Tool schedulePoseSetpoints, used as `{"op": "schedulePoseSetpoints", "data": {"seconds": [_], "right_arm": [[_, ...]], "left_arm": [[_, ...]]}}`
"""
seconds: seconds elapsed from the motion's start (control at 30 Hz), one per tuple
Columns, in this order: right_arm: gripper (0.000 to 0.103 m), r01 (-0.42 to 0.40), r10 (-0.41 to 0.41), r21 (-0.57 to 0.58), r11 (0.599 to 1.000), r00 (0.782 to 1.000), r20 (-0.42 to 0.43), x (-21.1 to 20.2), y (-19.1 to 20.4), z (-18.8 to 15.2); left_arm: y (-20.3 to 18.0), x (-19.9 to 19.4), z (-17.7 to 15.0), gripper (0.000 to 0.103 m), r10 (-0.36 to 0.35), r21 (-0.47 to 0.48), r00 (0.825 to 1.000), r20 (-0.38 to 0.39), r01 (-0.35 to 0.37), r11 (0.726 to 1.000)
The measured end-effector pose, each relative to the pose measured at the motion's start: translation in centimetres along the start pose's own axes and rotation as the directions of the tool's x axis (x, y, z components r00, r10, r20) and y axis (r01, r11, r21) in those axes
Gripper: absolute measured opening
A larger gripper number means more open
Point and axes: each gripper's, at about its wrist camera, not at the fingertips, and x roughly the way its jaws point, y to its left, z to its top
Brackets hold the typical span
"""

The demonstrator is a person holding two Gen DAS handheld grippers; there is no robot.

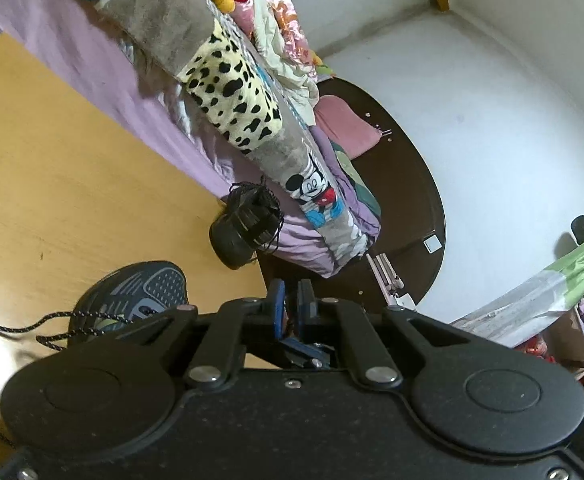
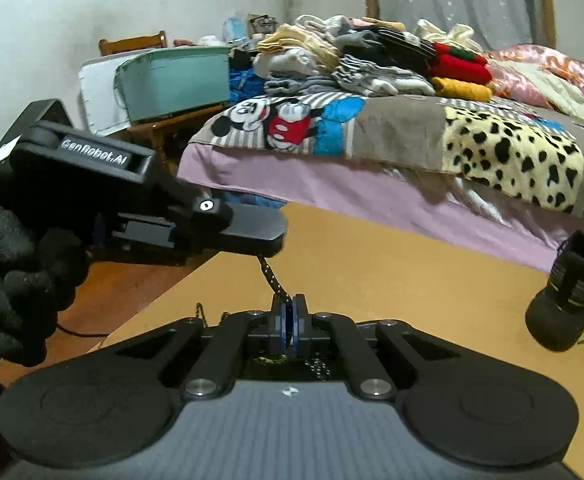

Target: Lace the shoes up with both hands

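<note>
Shoe (image 1: 131,300) nr edge of table (image 1: 51,184), lace (image 1: 31,322) trailing off it | left gripper (image 1: 290,306) fingers nearly together, lace hangs from it in right view | right gripper (image 2: 287,322) pinching lace (image 2: 269,278) | 2nd shoe (image 2: 564,300) far right | tip: keep the span between grippers taut, feed w/o twisting.

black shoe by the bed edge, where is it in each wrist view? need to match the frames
Left wrist: black shoe sits at centre, at the far table edge against the purple sheet, above the gripper.
Right wrist: same shoe at the far right edge, partly cropped, at the table edge below the purple sheet.
Shared landmark: the spotted cream-and-black blanket patch on the bed.
</note>
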Motion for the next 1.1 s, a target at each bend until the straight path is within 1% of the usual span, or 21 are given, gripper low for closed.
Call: {"op": "schedulePoseSetpoints", "data": {"seconds": [0.17, 0.3, 0.53, 0.57, 0.6, 0.63, 0.7, 0.77, 0.83, 0.87, 0.9, 1.1], "right_arm": [[0.005, -0.009, 0.008, 0.094, 0.996, 1.0, 0.008, 0.0, -1.2, -0.3], [0.005, -0.021, 0.02, 0.081, 0.997, 1.0, 0.007, 0.0, -0.9, -0.3], [0.006, -0.042, 0.042, 0.058, 0.997, 0.999, 0.005, -0.1, -0.4, -0.4], [0.012, -0.04, 0.04, 0.051, 0.998, 0.999, 0.007, -0.2, -0.3, -0.4], [0.021, -0.032, 0.032, 0.038, 0.999, 0.999, 0.011, -0.3, -0.1, -0.3], [0.024, -0.024, 0.023, 0.026, 0.999, 1.0, 0.016, -0.4, 0.0, -0.2], [0.025, -0.007, 0.007, 0.002, 1.0, 1.0, 0.026, -0.7, 0.2, -0.1], [0.024, -0.003, 0.003, -0.006, 1.0, 0.999, 0.034, -0.9, 0.3, 0.0], [0.021, 0.002, -0.002, -0.01, 1.0, 0.999, 0.037, -1.0, 0.2, 0.1], [0.016, 0.003, -0.003, -0.015, 1.0, 0.999, 0.033, -1.0, 0.1, 0.1], [0.013, 0.002, -0.002, -0.019, 1.0, 1.0, 0.029, -0.9, 0.2, 0.1], [0.007, -0.003, 0.003, -0.031, 1.0, 1.0, 0.018, -0.9, 0.2, 0.0]], "left_arm": [[-0.1, 0.3, -0.2, 0.002, 0.004, 0.008, 1.0, -0.005, -0.004, 1.0], [0.0, 0.8, -0.3, 0.002, 0.012, 0.014, 1.0, -0.004, -0.012, 1.0], [-0.5, 1.0, -0.3, 0.0, 0.057, 0.073, 0.998, 0.01, -0.057, 0.996], [-0.6, 1.1, -0.3, 0.0, 0.065, 0.086, 0.998, 0.01, -0.066, 0.994], [-0.7, 1.2, -0.3, 0.0, 0.067, 0.093, 0.998, 0.007, -0.067, 0.993], [-0.7, 1.2, -0.3, 0.0, 0.069, 0.1, 0.998, 0.004, -0.069, 0.993], [-0.9, 1.4, -0.4, 0.0, 0.079, 0.122, 0.997, -0.003, -0.078, 0.989], [-1.0, 1.6, -0.6, 0.0, 0.081, 0.131, 0.997, -0.009, -0.079, 0.988], [-1.0, 1.7, -0.6, 0.0, 0.084, 0.139, 0.996, -0.012, -0.082, 0.987], [-1.0, 1.8, -0.7, 0.0, 0.087, 0.143, 0.996, -0.013, -0.085, 0.986], [-1.0, 1.8, -0.7, 0.0, 0.089, 0.142, 0.996, -0.013, -0.086, 0.986], [-1.1, 1.8, -0.7, 0.0, 0.089, 0.145, 0.996, -0.013, -0.086, 0.986]]}}
